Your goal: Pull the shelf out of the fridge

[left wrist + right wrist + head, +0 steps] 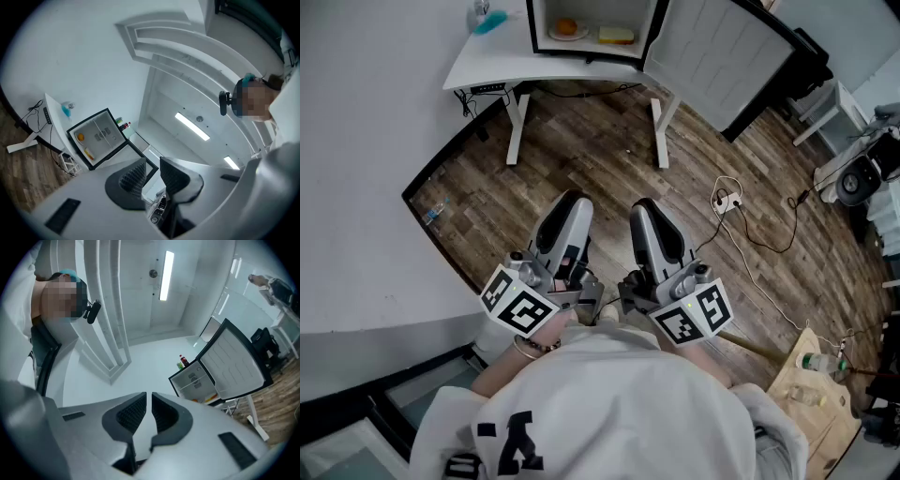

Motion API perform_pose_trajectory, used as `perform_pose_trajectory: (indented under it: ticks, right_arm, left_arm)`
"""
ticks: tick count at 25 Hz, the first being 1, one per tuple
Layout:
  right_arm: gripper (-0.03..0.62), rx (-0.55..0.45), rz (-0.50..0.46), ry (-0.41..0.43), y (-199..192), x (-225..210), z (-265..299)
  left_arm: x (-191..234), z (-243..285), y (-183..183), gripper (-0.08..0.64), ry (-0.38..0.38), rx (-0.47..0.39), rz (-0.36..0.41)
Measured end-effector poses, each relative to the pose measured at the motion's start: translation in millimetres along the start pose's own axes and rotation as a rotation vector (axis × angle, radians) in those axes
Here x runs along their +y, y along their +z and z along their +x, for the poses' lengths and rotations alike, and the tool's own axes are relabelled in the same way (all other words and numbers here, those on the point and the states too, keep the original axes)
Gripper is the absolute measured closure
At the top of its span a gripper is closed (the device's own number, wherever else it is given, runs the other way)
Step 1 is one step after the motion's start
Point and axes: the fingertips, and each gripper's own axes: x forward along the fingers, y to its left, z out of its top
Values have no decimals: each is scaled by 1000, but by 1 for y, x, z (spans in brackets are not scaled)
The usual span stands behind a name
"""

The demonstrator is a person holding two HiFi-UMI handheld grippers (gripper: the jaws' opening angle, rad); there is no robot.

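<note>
A small fridge [591, 28] stands on a white desk [487, 70] far ahead of me, its door [712, 56] swung open to the right. Inside the fridge [96, 137] a thin shelf [99, 133] crosses the white cavity; it shows as a thin line [198, 380] in the right gripper view too. An orange [566, 26] and a yellow item [616, 36] lie on the fridge floor. Both grippers are held close to my chest, far from the fridge and tilted upward. The left gripper [570, 211] [152, 173] has a gap between its jaws, with nothing in it. The right gripper [649, 217] [149, 408] is shut on nothing.
Bottles [182, 362] stand on top of the fridge. A blue object [487, 19] sits on the desk's left end. Cables and a plug strip [731, 202] lie on the wood floor at right. A wooden board [811, 384] with bottles lies at lower right.
</note>
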Motion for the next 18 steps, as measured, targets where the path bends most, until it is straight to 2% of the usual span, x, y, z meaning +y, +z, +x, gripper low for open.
perform_pose_trajectory:
  ticks: [9, 14, 18]
  right_arm:
    - [535, 24, 16, 2, -5, 1, 3]
    - [535, -27, -13, 0, 5, 2, 2]
    - [535, -43, -37, -1, 10, 1, -1]
  left_arm:
    - [-2, -1, 4, 463, 0, 1, 36]
    - [0, -2, -2, 471, 34, 62, 145]
    - [-3, -1, -8, 471, 49, 100, 198]
